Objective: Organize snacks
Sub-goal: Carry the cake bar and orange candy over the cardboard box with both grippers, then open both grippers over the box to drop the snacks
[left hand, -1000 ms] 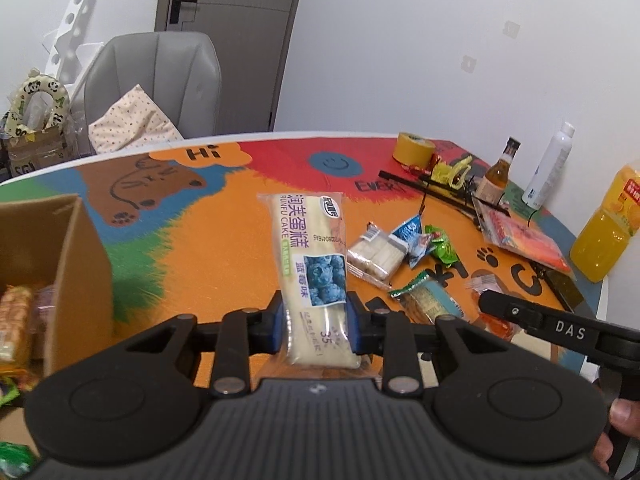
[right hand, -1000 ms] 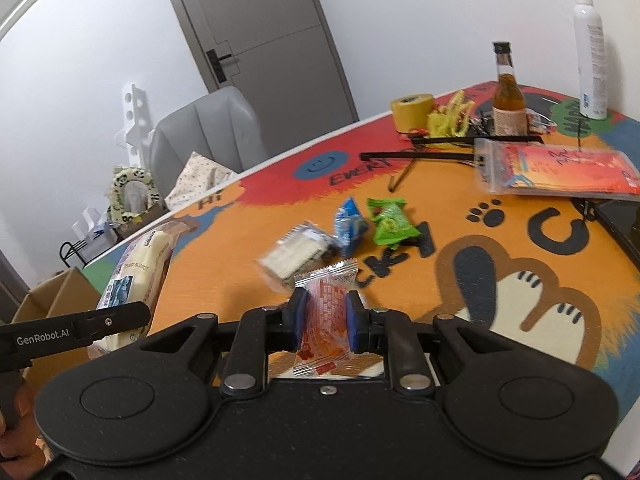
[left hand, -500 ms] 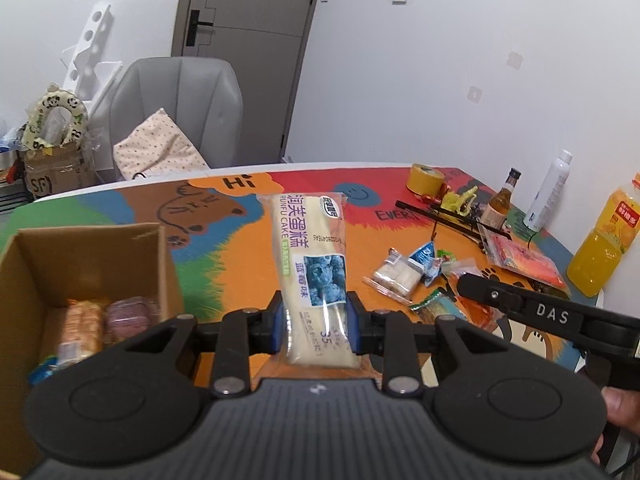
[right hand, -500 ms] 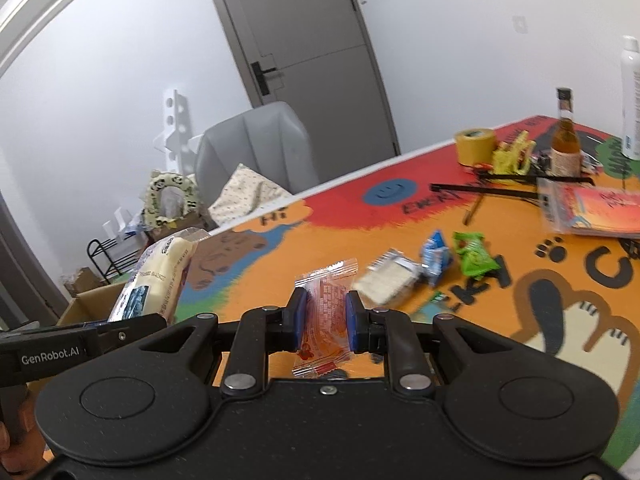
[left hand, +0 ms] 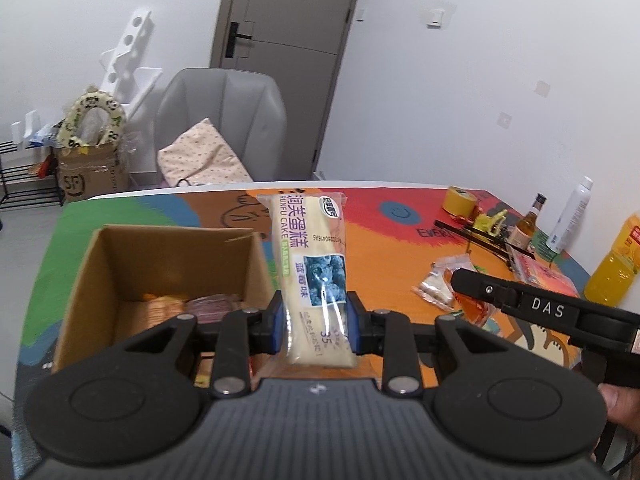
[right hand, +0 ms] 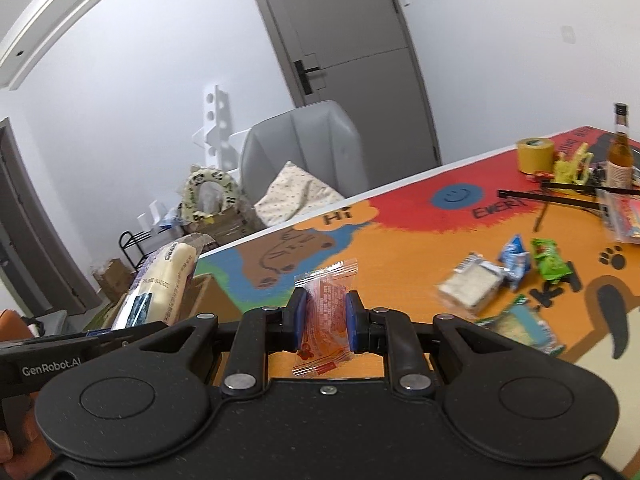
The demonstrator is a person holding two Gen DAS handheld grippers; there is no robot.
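Note:
My left gripper (left hand: 316,320) is shut on a long pale blueberry cake packet (left hand: 310,264), held upright in the air beside the right wall of an open cardboard box (left hand: 160,264) that has several snacks in its bottom. My right gripper (right hand: 323,318) is shut on a small clear packet of orange-red snack (right hand: 324,312), held above the table. The cake packet also shows in the right wrist view (right hand: 160,284), at the left. Loose snacks lie on the table: a white wafer pack (right hand: 472,282), a blue packet (right hand: 514,256), a green packet (right hand: 550,260).
The colourful table mat (right hand: 400,240) carries a tape roll (right hand: 534,154), a brown bottle (right hand: 620,152), a white spray bottle (left hand: 570,216), an orange juice bottle (left hand: 616,268) and a red flat package (left hand: 540,272). A grey chair (left hand: 222,120) stands behind the table.
Both grippers have risen and swung left with their packets. The cardboard box has come fully into the left wrist view, below and left of the cake packet.

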